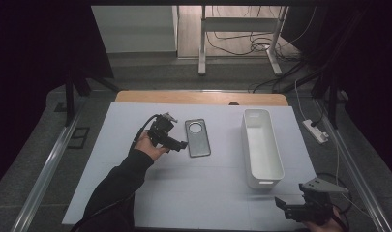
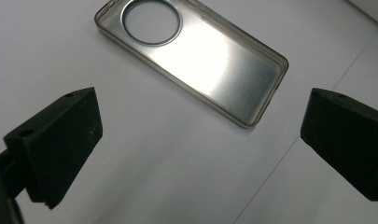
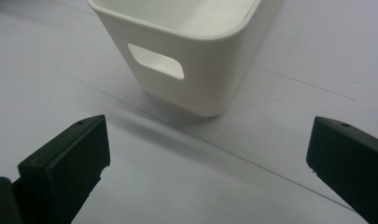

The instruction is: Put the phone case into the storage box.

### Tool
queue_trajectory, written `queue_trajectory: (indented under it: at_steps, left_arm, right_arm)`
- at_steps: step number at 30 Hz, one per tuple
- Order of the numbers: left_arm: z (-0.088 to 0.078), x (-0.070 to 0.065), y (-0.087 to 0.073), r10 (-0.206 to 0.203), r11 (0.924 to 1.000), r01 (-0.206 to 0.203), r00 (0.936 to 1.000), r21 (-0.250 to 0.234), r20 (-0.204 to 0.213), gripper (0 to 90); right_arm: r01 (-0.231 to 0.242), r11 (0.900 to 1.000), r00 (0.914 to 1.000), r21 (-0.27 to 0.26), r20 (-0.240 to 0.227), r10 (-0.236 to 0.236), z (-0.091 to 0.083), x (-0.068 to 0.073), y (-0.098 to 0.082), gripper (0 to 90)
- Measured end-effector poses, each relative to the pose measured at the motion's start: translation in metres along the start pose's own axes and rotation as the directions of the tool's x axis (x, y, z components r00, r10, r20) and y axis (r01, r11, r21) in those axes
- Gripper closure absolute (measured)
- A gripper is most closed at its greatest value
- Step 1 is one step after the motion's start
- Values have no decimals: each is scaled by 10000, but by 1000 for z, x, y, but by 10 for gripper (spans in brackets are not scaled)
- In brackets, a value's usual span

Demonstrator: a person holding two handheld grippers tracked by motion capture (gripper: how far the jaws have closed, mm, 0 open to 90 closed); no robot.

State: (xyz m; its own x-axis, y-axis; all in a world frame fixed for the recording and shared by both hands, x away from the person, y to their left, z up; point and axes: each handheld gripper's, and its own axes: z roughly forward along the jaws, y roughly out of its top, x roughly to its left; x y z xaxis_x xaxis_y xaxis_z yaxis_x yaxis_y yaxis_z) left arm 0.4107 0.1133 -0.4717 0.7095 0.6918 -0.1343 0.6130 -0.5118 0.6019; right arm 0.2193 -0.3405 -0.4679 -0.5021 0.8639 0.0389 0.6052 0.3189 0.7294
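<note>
White table (image 1: 193, 193) (dim room) bears a phone case (image 1: 198, 137) and bin (image 1: 262, 145).

Bare table (image 1: 193, 188) is left between the phone case (image 1: 197, 137) and the white bin (image 1: 262, 147), which stand well apart. The near half of the table is unobstructed. Nothing is found between the spread jaws of the left gripper (image 2: 200, 140), just beside the case.
</note>
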Motion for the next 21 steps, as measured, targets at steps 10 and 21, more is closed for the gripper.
queue_trajectory:
  at_steps: [10,21]
  left_arm:
    - [14,-12,17,355,9992,-353,9993,169,-103,15]
    - [21,-17,30,402,9989,-402,9992,239,-13,463]
  right_arm:
    - [-45,10000,10000,-20,3,45,0,0,0,0]
    - [-27,10000,10000,-50,-49,27,-1,-1,0,0]
